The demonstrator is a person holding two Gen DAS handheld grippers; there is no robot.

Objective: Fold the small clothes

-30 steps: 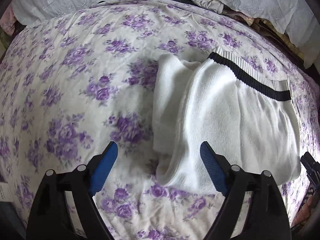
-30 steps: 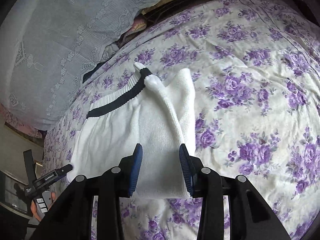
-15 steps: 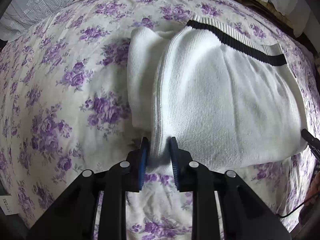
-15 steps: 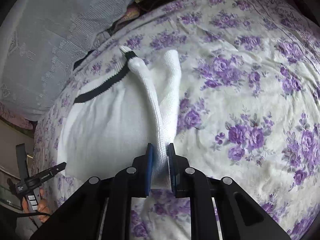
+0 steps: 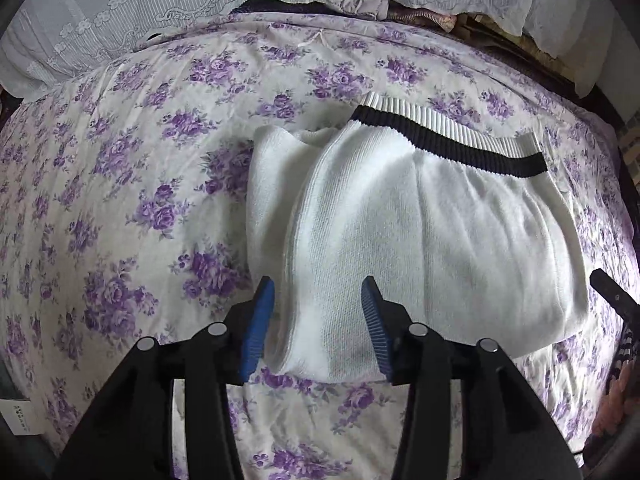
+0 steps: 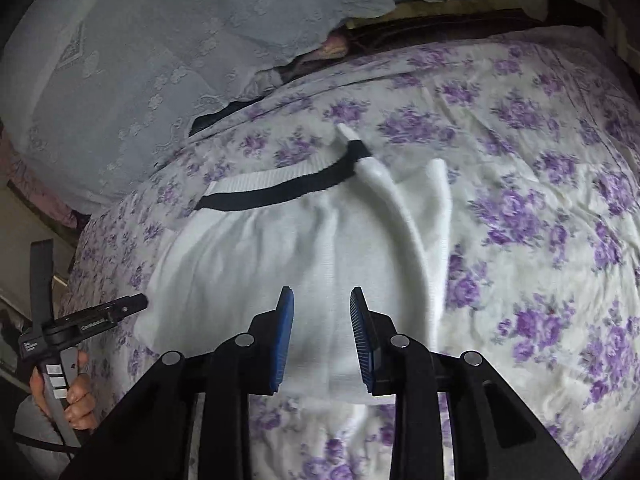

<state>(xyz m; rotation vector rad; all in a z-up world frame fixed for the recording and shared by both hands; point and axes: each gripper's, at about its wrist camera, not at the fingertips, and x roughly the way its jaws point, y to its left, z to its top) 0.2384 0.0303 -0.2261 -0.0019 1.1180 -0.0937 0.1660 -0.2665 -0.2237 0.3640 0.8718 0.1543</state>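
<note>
Your white knitted garment with the black-and-white ribbed band lies folded on the purple-flowered bedspread, its ribbed band on the far side, toward the pale lace cloth, and a narrower folded flap showing along one side.

Your left gripper hangs over the garment's near edge. Its jaws have just been opening and now stand partly apart, with the thick folded edge lying between them but clear of the blue pads, so nothing is gripped.

Your right gripper is at the same near edge, seen from the other side. Its jaws have also just been opening; they stand a little apart with white knit between them, and the pads do not appear to press it.

This looks like the release after a fold was laid down. Next, judge whether the bundle is tidy. If another fold is wanted, take the near edge with both grippers again and carry it toward the ribbed band, keeping the layers stacked so the side flap does not slide out.
</note>
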